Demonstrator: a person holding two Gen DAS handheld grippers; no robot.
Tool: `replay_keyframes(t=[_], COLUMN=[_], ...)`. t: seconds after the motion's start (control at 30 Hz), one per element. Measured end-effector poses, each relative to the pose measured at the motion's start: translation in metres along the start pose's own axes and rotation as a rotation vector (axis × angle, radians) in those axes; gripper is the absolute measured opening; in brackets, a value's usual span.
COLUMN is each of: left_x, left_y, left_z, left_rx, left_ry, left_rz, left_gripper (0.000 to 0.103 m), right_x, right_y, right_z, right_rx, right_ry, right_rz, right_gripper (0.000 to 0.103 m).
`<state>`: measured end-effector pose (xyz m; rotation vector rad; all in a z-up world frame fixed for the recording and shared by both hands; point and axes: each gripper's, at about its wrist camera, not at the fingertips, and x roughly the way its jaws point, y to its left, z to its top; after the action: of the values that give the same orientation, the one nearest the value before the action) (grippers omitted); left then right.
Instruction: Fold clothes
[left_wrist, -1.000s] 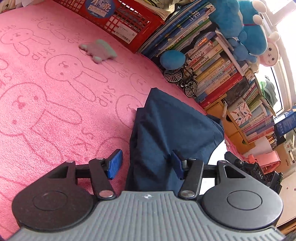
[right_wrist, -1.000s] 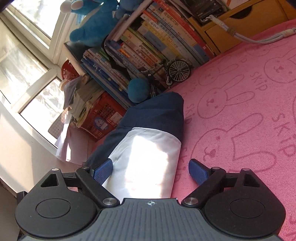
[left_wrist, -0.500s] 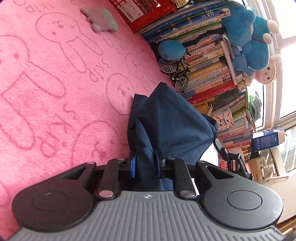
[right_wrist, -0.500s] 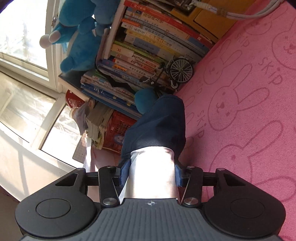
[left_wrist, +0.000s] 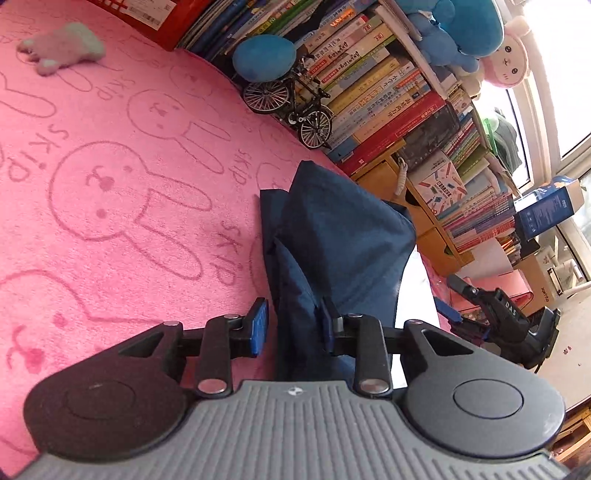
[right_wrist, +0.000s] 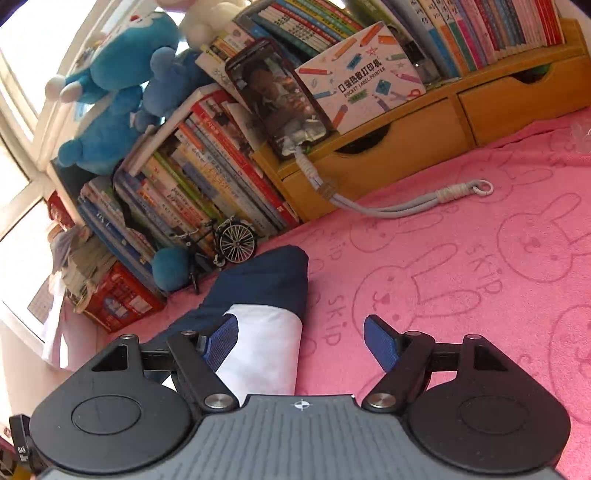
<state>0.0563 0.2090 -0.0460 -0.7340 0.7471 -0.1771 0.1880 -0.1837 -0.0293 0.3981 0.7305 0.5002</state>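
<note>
Left gripper (left_wrist: 291, 328) jaws stand narrowly apart around the navy garment (left_wrist: 340, 236); right gripper (right_wrist: 301, 341) jaws wide; the garment's near end is hidden at 6 o'clock.

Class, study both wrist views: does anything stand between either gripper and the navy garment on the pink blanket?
Nothing visible does. The navy garment lies directly between the open fingers of the left gripper, and its white part sits just ahead of the open right gripper. The toy bicycle stands beyond it, by the books.
</note>
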Motion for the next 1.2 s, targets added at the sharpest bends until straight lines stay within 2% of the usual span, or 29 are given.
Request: replay_keyframes(t=[0.07,0.1,0.17,0.2,0.23,0.27,0.33,0.4,0.5,0.53,0.6,0.67,0.73,0.77,0.8,0.87,0.97,1.0,1.1,1.13,1.17,1.2], left_x=[-0.017,-0.023,-0.033,-0.033,-0.026,-0.009,0.028,0.073,0.140,0.152,0.170,0.189,0.203,0.206,0.208,0.212,0.213,0.211,0.197,0.192,0.188,0.188], left_y=[-0.009,-0.018,-0.039,-0.049,-0.058,-0.069,-0.090,-0.112,-0.137,-0.145,-0.161,-0.177,-0.188,-0.190,-0.189,-0.185,-0.169,-0.164,-0.152,-0.152,-0.154,-0.155], left_z=[0.006,0.013,0.032,0.043,0.056,0.066,0.085,0.095,0.094,0.092,0.089,0.085,0.083,0.083,0.085,0.089,0.101,0.106,0.110,0.109,0.106,0.103], left_rx=[0.057,0.088,0.148,0.136,0.097,0.052,-0.039,-0.069,-0.074,-0.040,0.042,0.124,0.180,0.190,0.191,0.164,0.068,0.029,-0.087,-0.079,-0.050,-0.041], left_ry=[-0.067,-0.098,-0.157,-0.156,-0.132,-0.090,0.004,0.074,0.169,0.182,0.190,0.199,0.209,0.206,0.191,0.157,0.082,0.069,0.113,0.142,0.172,0.189], left_rz=[0.106,0.119,0.119,0.075,0.005,-0.050,-0.146,-0.143,-0.097,-0.073,-0.026,0.021,0.049,0.057,0.068,0.073,0.044,0.034,-0.017,-0.019,-0.007,0.001], left_gripper=[0.033,0.032,0.033,0.037,0.041,0.051,0.053,0.053,0.052,0.049,0.034,0.027,0.026,0.016,0.007,0.004,0.000,0.000,0.001,0.002,0.012,0.030], right_x=[-0.015,-0.022,-0.031,-0.032,-0.033,-0.033,-0.031,-0.023,-0.004,0.000,-0.002,-0.005,-0.005,-0.004,-0.003,-0.003,-0.007,-0.008,-0.011,-0.011,-0.012,-0.011], right_y=[0.005,0.010,0.028,0.035,0.041,0.048,0.065,0.080,0.094,0.097,0.100,0.103,0.108,0.111,0.113,0.115,0.116,0.118,0.123,0.123,0.123,0.123], right_z=[-0.014,-0.021,-0.037,-0.043,-0.046,-0.049,-0.052,-0.052,-0.053,-0.055,-0.062,-0.071,-0.078,-0.081,-0.083,-0.086,-0.089,-0.092,-0.098,-0.098,-0.098,-0.098], right_rx=[-0.075,-0.119,-0.226,-0.258,-0.276,-0.299,-0.385,-0.474,-0.555,-0.572,-0.622,-0.672,-0.706,-0.717,-0.724,-0.726,-0.741,-0.751,-0.776,-0.775,-0.772,-0.768], right_ry=[0.005,0.007,0.006,0.000,-0.010,-0.024,-0.061,-0.074,-0.053,-0.044,-0.046,-0.048,-0.042,-0.037,-0.032,-0.020,0.002,0.008,0.002,-0.001,-0.002,-0.002], right_rz=[0.007,0.016,0.054,0.075,0.087,0.096,0.085,0.047,0.000,-0.006,-0.004,0.009,0.029,0.037,0.046,0.071,0.108,0.116,0.125,0.126,0.128,0.129], right_gripper=[0.076,0.076,0.076,0.076,0.076,0.076,0.077,0.076,0.070,0.070,0.070,0.070,0.070,0.070,0.070,0.070,0.070,0.070,0.070,0.071,0.072,0.073])
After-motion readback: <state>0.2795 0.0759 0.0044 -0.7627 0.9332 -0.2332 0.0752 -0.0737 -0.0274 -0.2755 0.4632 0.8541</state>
